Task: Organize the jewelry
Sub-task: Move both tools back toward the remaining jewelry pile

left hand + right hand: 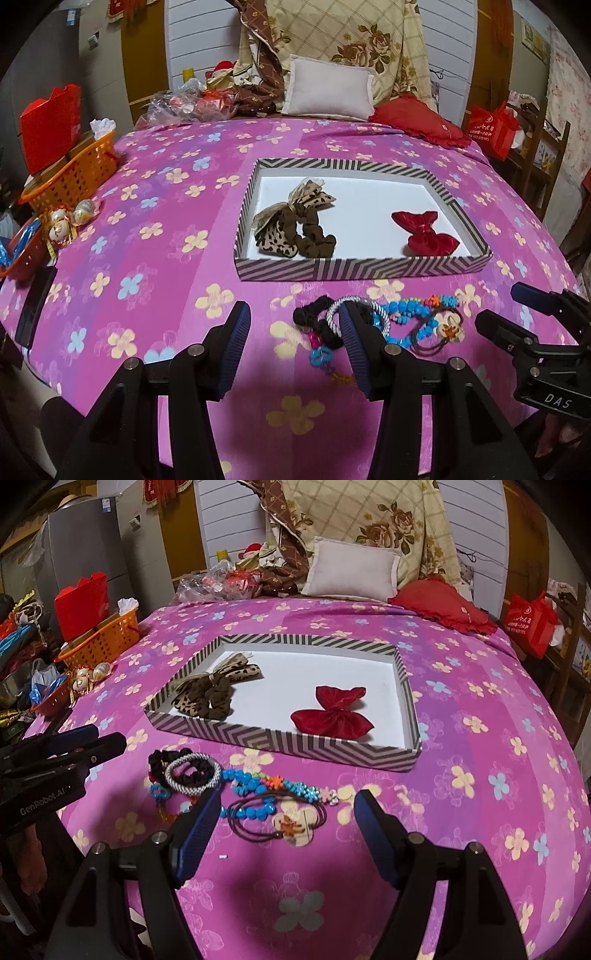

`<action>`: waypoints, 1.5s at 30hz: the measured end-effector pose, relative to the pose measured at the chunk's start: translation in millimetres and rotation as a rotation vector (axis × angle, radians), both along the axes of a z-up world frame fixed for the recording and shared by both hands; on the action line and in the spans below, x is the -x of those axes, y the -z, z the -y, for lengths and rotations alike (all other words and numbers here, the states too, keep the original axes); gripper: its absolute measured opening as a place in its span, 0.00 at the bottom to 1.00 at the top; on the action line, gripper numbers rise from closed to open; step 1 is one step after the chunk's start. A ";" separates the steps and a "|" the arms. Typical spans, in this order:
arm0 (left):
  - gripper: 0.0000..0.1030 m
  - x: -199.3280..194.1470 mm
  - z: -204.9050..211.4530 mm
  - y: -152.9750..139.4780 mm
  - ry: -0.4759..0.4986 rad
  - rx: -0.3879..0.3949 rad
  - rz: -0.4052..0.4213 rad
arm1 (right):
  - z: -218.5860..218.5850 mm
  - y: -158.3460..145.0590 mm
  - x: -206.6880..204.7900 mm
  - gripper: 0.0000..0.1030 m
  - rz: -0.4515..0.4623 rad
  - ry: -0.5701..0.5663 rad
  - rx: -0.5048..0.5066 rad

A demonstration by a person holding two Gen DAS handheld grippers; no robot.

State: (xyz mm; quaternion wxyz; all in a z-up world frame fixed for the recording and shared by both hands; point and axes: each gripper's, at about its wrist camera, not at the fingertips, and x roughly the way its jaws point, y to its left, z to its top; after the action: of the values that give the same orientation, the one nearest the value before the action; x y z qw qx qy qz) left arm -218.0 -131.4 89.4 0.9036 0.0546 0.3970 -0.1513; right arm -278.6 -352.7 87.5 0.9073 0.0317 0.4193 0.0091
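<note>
**Both tongs hover over the loose jewelry, the tray half filled**

Left wrist view: the left tongs point(295, 325) stand parted and empty above the bed's pink flowered bedspread point(155, 221). Just ahead of them, near the bed's front edge, lies the tangle of loose pieces: a black fabric scrunchie point(308, 317), a silver-white braided bangle point(334, 314) and a blue beaded bracelet point(402, 314). Beyond, toward the middle of the bed, the shallow striped cardboard tray point(332, 267) holds a leopard-print bow with brown scrunchie point(291, 229) and a red velvet bow point(424, 232).

Right wrist view: the right tongs point(286, 808) are wide apart and empty, framing a brown cord hair tie with a cream flower charm point(295, 825). That piece looks like the likely pick. It lies apart from the bangle point(192, 775), so a clean grasp would probably come low over the charm, closing on it alone and lifting straight to avoid dragging the bracelet point(247, 782) along.
</note>
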 end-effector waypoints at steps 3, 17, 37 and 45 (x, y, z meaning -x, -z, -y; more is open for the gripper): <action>0.30 2.4 -0.2 3.3 0.002 -0.006 -0.008 | 1.9 3.3 3.5 0.76 -0.010 0.002 -0.001; 0.30 7.4 -4.7 15.0 0.017 -0.004 -0.051 | 10.8 13.7 10.4 0.76 -0.043 0.008 0.000; 0.30 -3.0 -29.1 46.2 -0.001 0.015 -0.154 | 19.7 46.9 -0.1 0.59 -0.106 -0.002 -0.026; 0.30 -6.8 -36.4 55.1 -0.002 0.024 -0.194 | 13.4 57.7 -5.5 0.59 -0.125 -0.036 -0.017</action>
State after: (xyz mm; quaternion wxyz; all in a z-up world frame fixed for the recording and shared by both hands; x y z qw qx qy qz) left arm -211.2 -95.0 34.4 0.8617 0.0282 0.4808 -0.1597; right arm -273.1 -366.1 29.8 0.8787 0.0321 0.4755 0.0271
